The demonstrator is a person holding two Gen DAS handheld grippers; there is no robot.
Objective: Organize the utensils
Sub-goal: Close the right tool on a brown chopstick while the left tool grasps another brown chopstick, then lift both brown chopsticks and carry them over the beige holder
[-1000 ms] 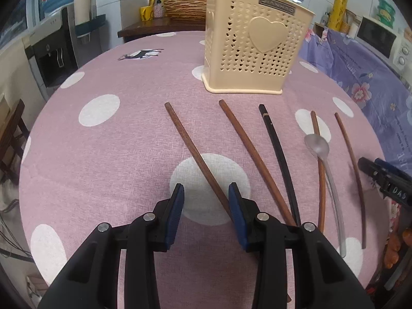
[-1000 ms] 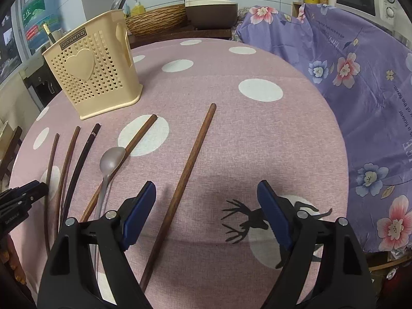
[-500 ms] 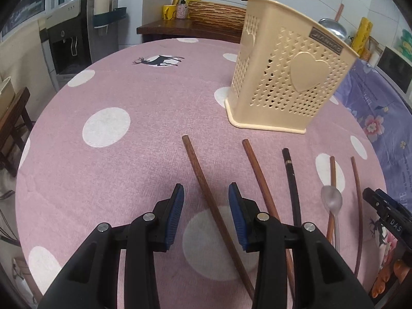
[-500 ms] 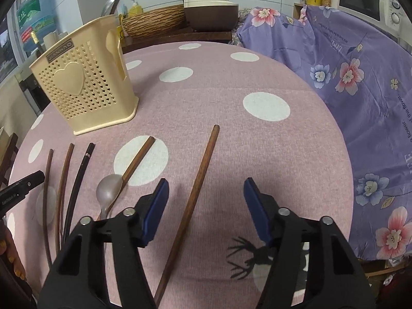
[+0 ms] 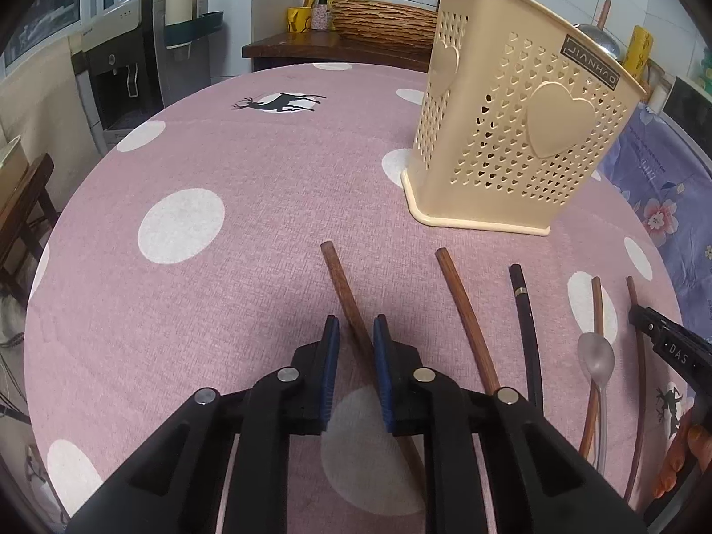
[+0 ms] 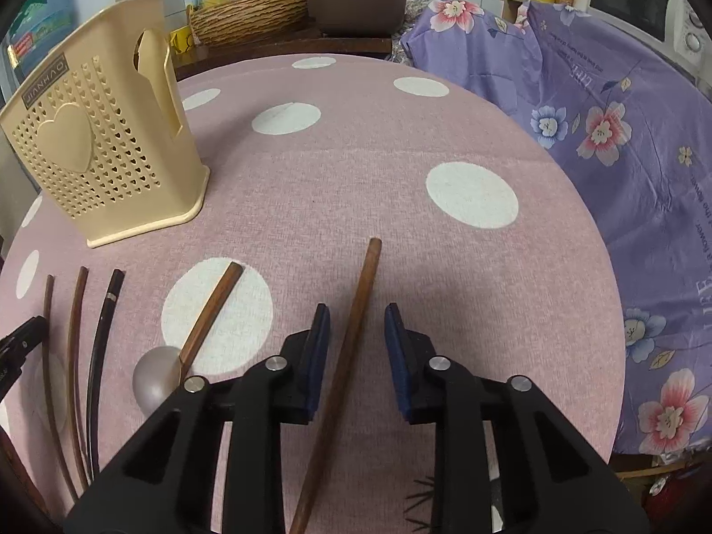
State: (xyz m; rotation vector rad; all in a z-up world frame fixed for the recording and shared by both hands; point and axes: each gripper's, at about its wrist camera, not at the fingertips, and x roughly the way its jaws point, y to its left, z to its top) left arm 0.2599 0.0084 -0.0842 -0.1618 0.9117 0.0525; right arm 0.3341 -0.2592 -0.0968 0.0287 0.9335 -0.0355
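Both grippers are drawing their jaws in compared with a second ago, each now straddling a chopstick it was only approaching then. On the left gripper [image 5: 356, 329] the jaws are closing around the leftmost brown chopstick [image 5: 342, 285]; the right pad looks to be touching the wood, while a gap is showing on the left side, so the pinch does not look finished. The stick is crossing the jaws at a slant, which is probably why one pad is meeting it first.

On the right gripper [image 6: 357, 318] the jaws are closing too, but they are standing clearly apart, with the rightmost chopstick [image 6: 362, 293] lying between them and touching neither pad. That stick is lying apart from the others, toward the right edge of the table [image 6: 400, 142], so it is the easy one to reach from that side.

Between the two sticks, the rest of the utensils are lying in a loose row along the near edge: another brown chopstick [image 5: 463, 311], a black chopstick [image 5: 527, 325], a spoon [image 5: 596, 356] lying beside a thin brown stick [image 5: 597, 311], and one more thin stick [image 5: 634, 302]. A perforated cream basket [image 5: 511, 155] is standing upright further in, open side up, seemingly waiting to receive them.
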